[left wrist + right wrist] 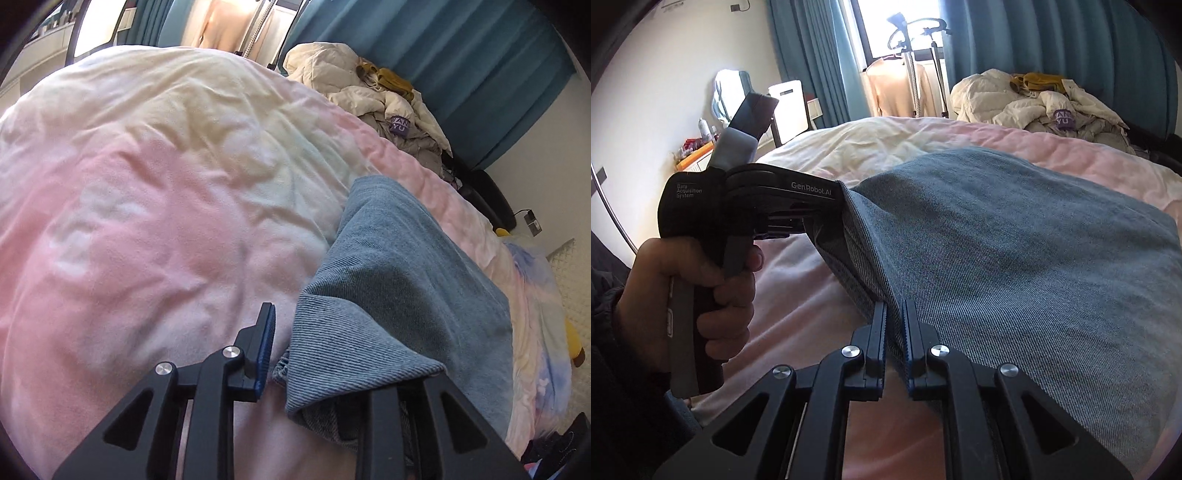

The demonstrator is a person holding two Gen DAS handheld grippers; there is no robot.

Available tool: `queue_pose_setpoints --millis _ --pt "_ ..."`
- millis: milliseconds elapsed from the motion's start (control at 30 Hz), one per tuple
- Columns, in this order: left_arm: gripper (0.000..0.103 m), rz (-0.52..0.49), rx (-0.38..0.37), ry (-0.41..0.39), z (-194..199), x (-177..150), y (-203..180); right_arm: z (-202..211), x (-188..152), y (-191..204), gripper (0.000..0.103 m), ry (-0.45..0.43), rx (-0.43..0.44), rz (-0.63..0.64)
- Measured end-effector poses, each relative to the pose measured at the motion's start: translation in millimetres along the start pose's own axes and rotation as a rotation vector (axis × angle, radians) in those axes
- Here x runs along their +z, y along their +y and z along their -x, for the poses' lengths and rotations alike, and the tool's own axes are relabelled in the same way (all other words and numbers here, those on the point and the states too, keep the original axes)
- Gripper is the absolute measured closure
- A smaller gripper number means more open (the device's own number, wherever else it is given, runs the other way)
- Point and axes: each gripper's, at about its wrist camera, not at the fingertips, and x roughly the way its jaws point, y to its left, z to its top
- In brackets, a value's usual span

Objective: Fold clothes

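Note:
A blue denim garment, likely jeans (399, 280), lies folded over on the pink and white duvet (155, 206). My left gripper (332, 354) is open: its left finger (264, 343) stands clear of the cloth, and the denim drapes over the hidden right finger. My right gripper (894, 332) is shut on the near edge of the jeans (1015, 266), with the fabric pinched between its blue pads. The left gripper (827, 206) shows in the right wrist view, held by a hand (698, 284), with its fingers hidden inside the denim's left edge.
A heap of cream bedding and jackets (1045, 103) lies at the bed's far side before teal curtains (1052, 40). A garment steamer with a beige top (897, 88) stands by the window. A desk with clutter (698, 147) is on the left. A yellow toy (574, 343) lies at the right.

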Motion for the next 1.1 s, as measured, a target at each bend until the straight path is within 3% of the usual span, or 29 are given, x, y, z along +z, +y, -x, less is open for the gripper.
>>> queue_pose_setpoints --millis 100,167,300,333,367,500,567,767,833,967,1033,1100 --pt "0.069 0.094 -0.076 0.053 7.8 -7.2 11.6 4.5 0.6 -8.2 0.096 -0.006 0.024 -0.056" --pt "0.053 0.192 -0.12 0.082 14.4 -16.1 25.2 5.1 0.3 -13.1 0.096 -0.001 0.035 -0.084" --pt "0.052 0.342 -0.26 0.147 24.3 -32.0 37.4 7.2 0.8 -15.1 0.096 0.004 0.043 -0.107" --pt "0.047 0.358 -0.298 0.163 25.3 -36.4 35.7 7.6 2.1 -15.0 0.096 0.002 0.044 -0.111" --pt "0.039 0.348 -0.298 0.175 23.5 -40.7 31.9 8.3 2.8 -15.3 0.096 0.002 0.045 -0.115" --pt "0.038 0.295 -0.229 0.212 7.9 -52.7 20.0 12.0 1.8 -19.2 0.096 0.003 0.057 -0.141" --pt "0.038 0.335 -0.229 0.195 0.0 -51.9 22.4 14.1 2.0 -20.5 0.096 0.002 0.065 -0.154" --pt "0.038 0.381 -0.288 0.142 -12.5 -45.6 16.7 30.4 7.3 -26.0 0.095 -0.044 0.104 -0.199" --pt "0.039 0.414 -0.354 0.144 -15.7 -46.2 16.0 44.1 10.3 -32.3 0.094 -0.085 0.131 -0.242" --pt "0.039 0.442 -0.387 0.169 -23.5 -44.2 15.3 78.3 14.5 -55.2 0.094 -0.187 0.193 -0.363" --pt "0.039 0.455 -0.401 0.182 -27.4 -43.1 14.9 93.5 15.9 -69.1 0.093 -0.221 0.163 -0.408" --pt "0.039 0.474 -0.41 0.192 -32.0 -42.9 15.5 106.9 16.7 -86.9 0.083 -0.243 0.094 -0.461"
